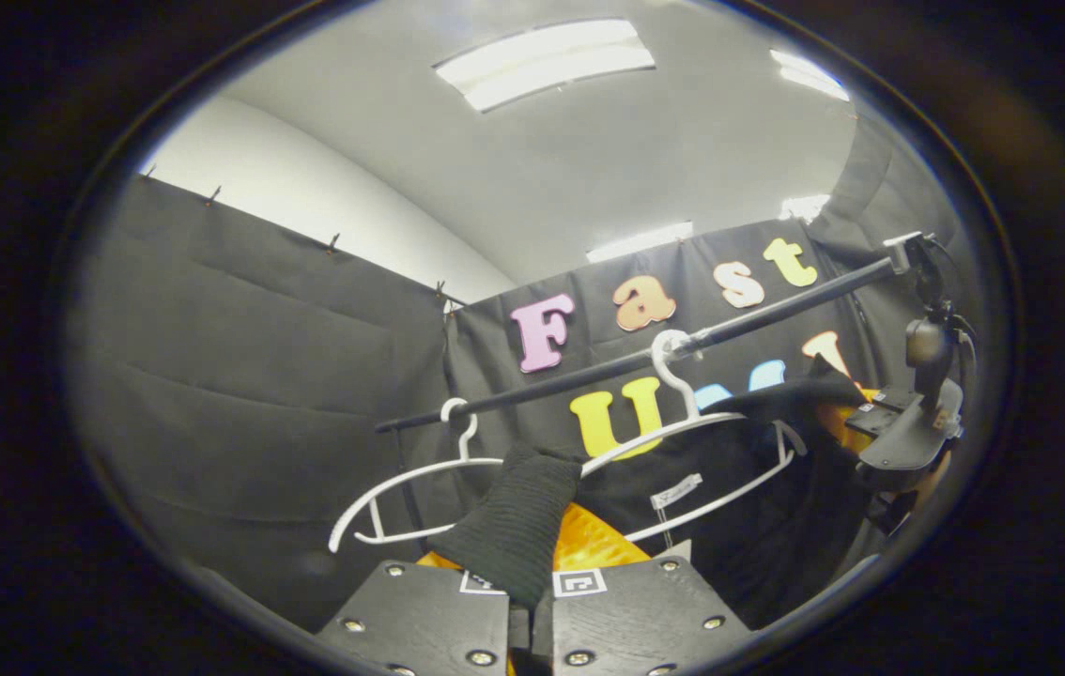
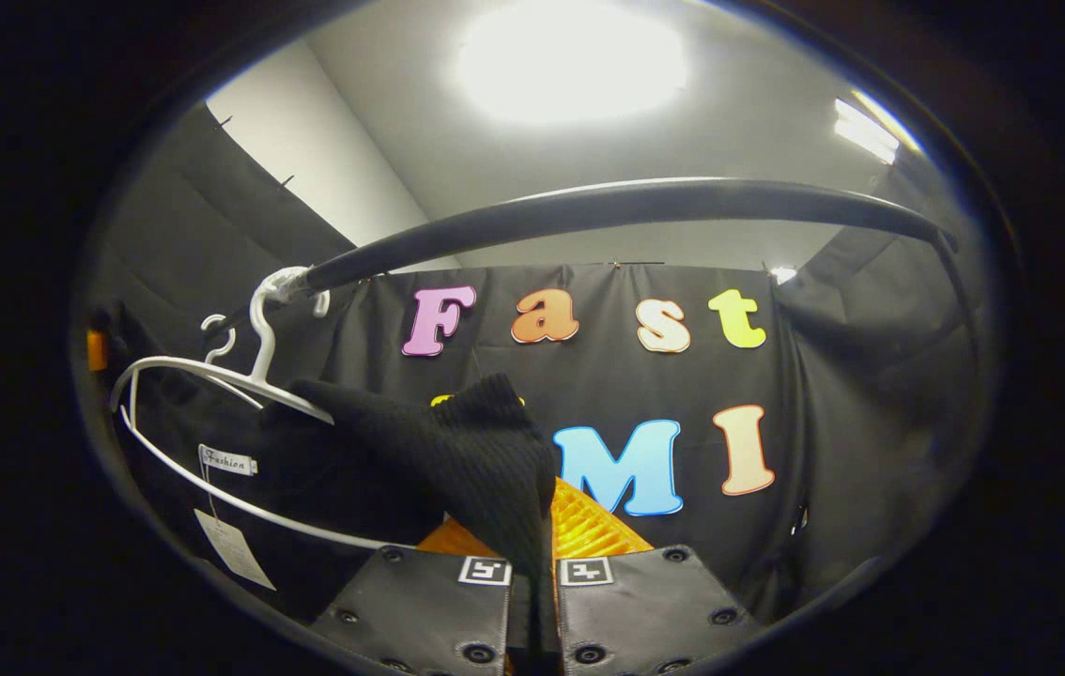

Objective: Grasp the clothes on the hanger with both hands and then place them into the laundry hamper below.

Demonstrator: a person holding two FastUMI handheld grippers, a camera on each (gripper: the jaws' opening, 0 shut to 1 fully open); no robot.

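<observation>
A dark rail (image 1: 645,357) runs across the booth above both tongs; in the right gripper view it arches overhead (image 2: 626,202). A black garment (image 1: 739,507) hangs from a white hanger (image 1: 683,427) hooked on that rail, ahead and to the right of the left tongs (image 1: 530,601). Those tongs are nipped tight on a ribbed black fold of the garment (image 1: 518,526). The right tongs (image 2: 532,601) are likewise closed on a ribbed fold (image 2: 486,460), with the hanger (image 2: 213,376) and the rest of the garment up to their left. A second, bare white hanger (image 1: 401,493) hangs left of the left tongs. The right tongs' body (image 1: 908,432) shows far right in the left gripper view. A white label (image 2: 227,460) and a paper tag (image 2: 234,549) sit at the garment's neck.
</observation>
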